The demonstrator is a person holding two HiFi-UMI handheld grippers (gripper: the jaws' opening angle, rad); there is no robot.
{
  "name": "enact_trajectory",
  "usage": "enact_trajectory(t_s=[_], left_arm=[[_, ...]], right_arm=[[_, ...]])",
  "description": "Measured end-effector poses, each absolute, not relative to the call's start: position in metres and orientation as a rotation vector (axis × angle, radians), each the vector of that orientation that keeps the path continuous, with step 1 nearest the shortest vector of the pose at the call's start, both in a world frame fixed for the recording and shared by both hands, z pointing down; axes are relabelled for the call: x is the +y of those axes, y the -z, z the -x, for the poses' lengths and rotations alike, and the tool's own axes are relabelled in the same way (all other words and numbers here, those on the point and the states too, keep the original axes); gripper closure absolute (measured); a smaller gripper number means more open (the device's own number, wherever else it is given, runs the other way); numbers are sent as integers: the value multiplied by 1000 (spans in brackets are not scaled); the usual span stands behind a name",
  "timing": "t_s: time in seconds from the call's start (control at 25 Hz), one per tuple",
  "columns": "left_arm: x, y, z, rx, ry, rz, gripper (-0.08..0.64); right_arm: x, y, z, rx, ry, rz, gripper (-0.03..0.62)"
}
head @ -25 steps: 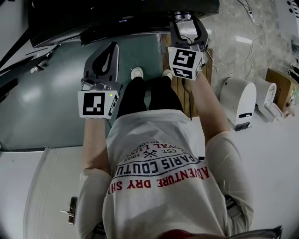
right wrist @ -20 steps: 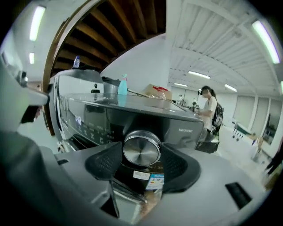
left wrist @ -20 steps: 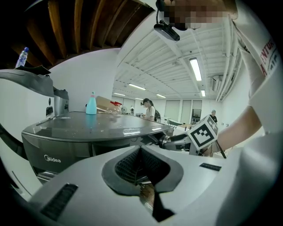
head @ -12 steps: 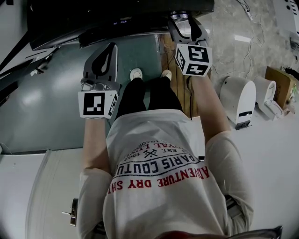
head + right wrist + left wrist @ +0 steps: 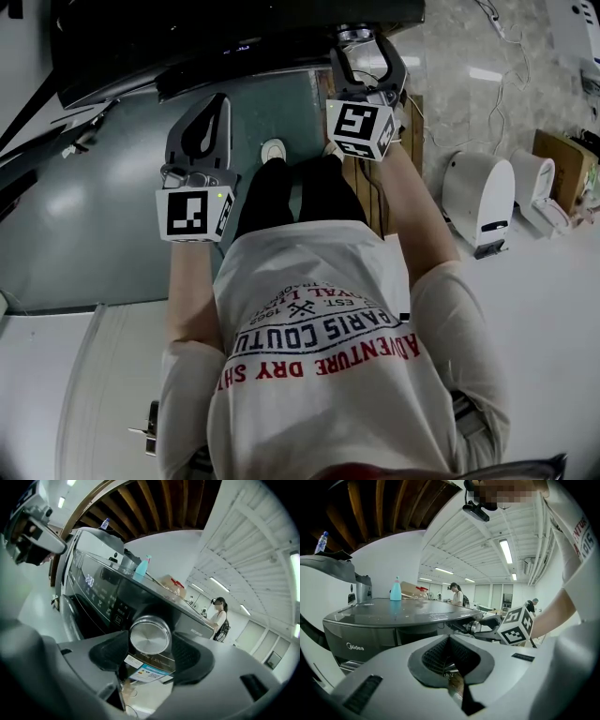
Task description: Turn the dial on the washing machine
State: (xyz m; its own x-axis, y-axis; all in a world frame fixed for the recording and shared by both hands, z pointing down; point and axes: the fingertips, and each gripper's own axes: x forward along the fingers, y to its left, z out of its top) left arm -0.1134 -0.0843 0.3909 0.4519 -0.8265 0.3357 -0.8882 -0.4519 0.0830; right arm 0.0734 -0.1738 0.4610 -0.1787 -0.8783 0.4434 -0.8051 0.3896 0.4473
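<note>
Right gripper [image 5: 364, 47] clamps the dial [image 5: 150, 635] between its 2 fingers; rotate about its centre, grip firm. Left gripper [image 5: 221, 101] clenched, empty.

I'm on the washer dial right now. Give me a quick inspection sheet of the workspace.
Surface: washing machine top, grey and glossy.
Job's things: silver dial on the front panel; display lit.
Clutter: blue bottle on the machine top.
Grippers: right gripper shut on the dial; left gripper shut, empty, away from the panel.
Cables: white cable on the floor.
Surroundings: white appliances on the floor; people in the background.
</note>
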Motion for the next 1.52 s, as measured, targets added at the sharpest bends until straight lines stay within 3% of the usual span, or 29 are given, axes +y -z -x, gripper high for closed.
enact_trajectory(t_s=[0.24,0.52,1.04,1.32,1.52], left_arm=[[-86,-393,112,-1478,-372,-2461,543],[-89,-392,111,-1477,-364,-2463,543],[-82,-346,108,-1496,-317,-2529,543],[-71,-278,113,-1537,-278,-2573,543],[-69,-231,123,-1583,-247,-2662,543]], right_arm=[[-175,-461,-71,-2016,139,-1414,307],[-179,-460,-80,-2197,-335,-1498,307],[-156,-413,-69,-2276,-208,-1479,308],[-130,-333,-46,-2474,-207,-1386,407],[-126,-273,-37,-2551,-107,-1436,525]])
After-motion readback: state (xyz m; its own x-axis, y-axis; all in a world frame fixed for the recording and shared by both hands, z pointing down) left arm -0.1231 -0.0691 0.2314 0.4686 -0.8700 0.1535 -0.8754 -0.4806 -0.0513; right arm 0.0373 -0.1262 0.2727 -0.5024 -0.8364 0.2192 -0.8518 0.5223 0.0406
